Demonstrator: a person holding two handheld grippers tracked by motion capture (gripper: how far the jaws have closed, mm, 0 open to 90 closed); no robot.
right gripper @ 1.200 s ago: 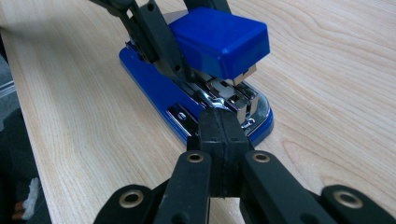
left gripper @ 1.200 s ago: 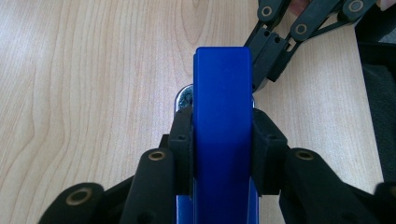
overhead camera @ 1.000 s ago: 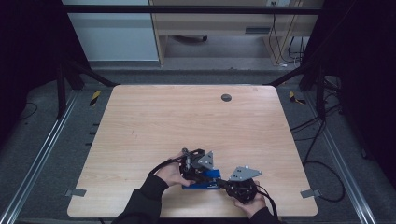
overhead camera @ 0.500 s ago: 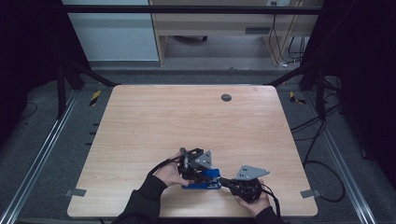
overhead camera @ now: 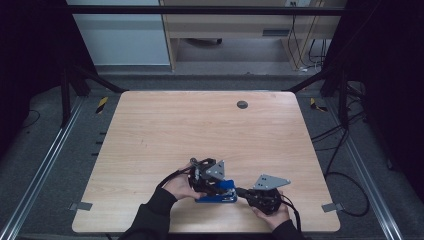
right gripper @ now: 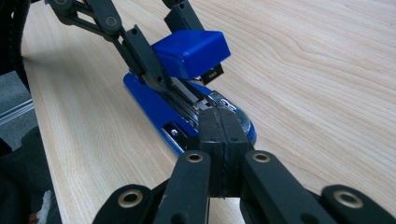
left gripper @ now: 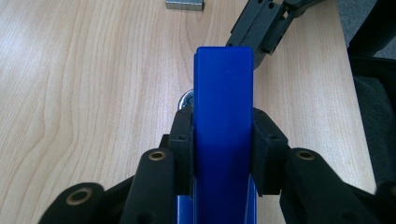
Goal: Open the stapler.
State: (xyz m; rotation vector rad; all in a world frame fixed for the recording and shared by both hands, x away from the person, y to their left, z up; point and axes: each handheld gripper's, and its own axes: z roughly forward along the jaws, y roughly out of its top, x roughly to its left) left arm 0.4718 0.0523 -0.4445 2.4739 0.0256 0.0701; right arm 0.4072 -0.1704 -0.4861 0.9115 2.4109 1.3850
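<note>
The blue stapler (right gripper: 187,88) sits near the table's (overhead camera: 150,130) front edge, its top arm pinched from both sides by the left gripper (left gripper: 223,154). The right gripper (right gripper: 219,140), jaws pressed together, noses against the metal front of the base. Trouble looms if that closed tip slides off the plate: the base could skid or the raised arm snap down.

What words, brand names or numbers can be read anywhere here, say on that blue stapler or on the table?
None can be read.
Blue stapler: its top is plain blue, no brand or number showing.
Small dark tab under the stapler's raised top: faint light marks, too small and blurred to read.
Wooden table: no lettering.
Yellow-and-black striped tape on the floor: a warning pattern, no words.
</note>
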